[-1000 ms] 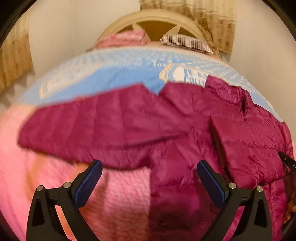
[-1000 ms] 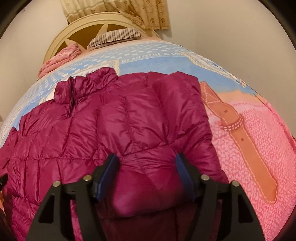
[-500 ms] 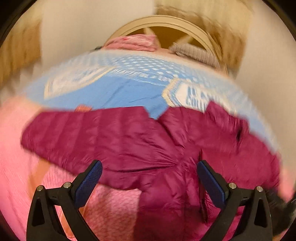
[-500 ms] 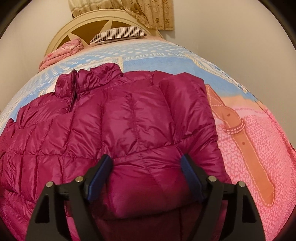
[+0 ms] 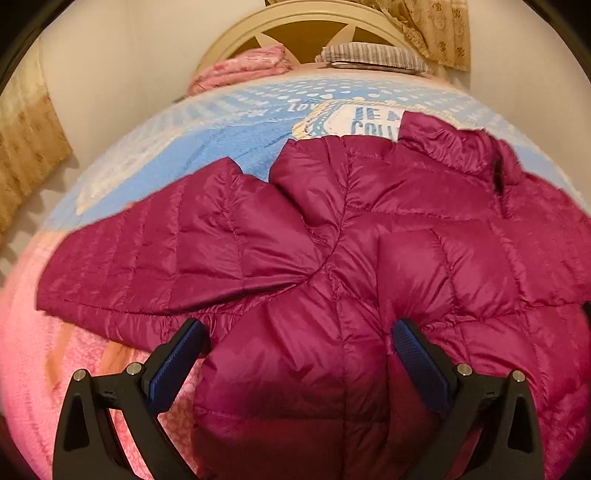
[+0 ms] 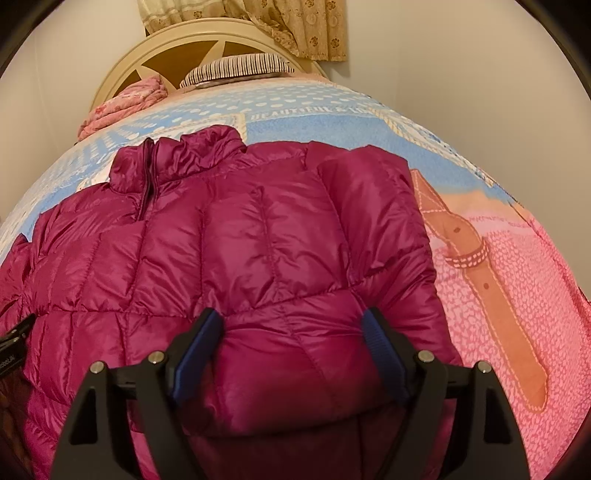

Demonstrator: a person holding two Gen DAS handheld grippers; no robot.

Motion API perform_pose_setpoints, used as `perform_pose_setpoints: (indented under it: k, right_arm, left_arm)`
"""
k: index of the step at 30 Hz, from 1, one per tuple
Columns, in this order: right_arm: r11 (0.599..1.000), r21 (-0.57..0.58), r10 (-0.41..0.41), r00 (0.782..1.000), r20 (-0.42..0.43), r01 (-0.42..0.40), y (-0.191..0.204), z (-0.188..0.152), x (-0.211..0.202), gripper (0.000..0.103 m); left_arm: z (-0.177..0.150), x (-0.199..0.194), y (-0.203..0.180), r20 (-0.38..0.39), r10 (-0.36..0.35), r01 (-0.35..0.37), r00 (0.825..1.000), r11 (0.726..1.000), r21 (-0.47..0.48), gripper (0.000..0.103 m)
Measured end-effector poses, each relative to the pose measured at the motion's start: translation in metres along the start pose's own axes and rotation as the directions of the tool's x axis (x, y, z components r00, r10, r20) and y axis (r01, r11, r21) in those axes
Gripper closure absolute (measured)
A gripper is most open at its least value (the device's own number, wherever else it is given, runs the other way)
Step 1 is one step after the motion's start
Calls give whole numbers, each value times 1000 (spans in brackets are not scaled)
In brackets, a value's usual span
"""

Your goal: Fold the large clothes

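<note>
A magenta quilted puffer jacket (image 5: 369, 236) lies front up on the bed, collar towards the headboard. One sleeve (image 5: 166, 258) stretches out to the left on the blanket. The other sleeve (image 6: 373, 229) is folded over the body. My left gripper (image 5: 295, 354) is open, its jaws wide apart over the jacket's lower body. My right gripper (image 6: 291, 339) is open, its jaws either side of the folded sleeve's cuff end (image 6: 295, 369) without pinching it. The jacket also fills the right wrist view (image 6: 221, 258).
The bed carries a blue and pink printed blanket (image 6: 498, 258). At the headboard (image 5: 303, 33) lie a pink folded cloth (image 5: 240, 70) and a striped pillow (image 6: 236, 68). Walls and curtains surround the bed. The other gripper shows at the left edge of the right wrist view (image 6: 13, 350).
My left gripper has swung right and closer over the jacket body. My right gripper's jaws have opened wider around the folded sleeve and pulled back slightly.
</note>
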State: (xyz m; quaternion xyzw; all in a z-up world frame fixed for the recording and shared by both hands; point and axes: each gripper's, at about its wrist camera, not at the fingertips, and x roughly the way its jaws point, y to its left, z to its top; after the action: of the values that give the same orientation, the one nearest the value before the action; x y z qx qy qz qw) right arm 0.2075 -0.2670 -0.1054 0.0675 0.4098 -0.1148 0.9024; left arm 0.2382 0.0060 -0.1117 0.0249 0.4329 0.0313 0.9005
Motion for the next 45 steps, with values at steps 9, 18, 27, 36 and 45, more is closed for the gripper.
perform_pose_setpoints:
  k: [9, 18, 27, 36, 45]
  right_arm:
    - [1000, 1, 1, 1000, 1, -1, 0, 0, 0, 20]
    - [1000, -6, -9, 1000, 0, 9, 0, 1, 1, 20]
    - [1000, -13, -19, 1000, -2, 19, 2, 0, 1, 19]
    - [1000, -12, -17, 1000, -2, 17, 2, 0, 1, 19]
    - [1000, -12, -17, 1000, -2, 17, 2, 0, 1, 19]
  left_arm:
    - [6, -58, 174, 136, 123, -59, 983, 912, -405, 1]
    - [-9, -4, 326, -84, 151, -158, 985, 583, -797, 1]
    - [0, 33, 310, -103, 215, -226, 971, 695, -683, 2]
    - [-4, 26, 309, -3, 167, -128, 986, 745, -655, 79]
    - [41, -36, 250, 239, 143, -10, 960, 874, -485, 89]
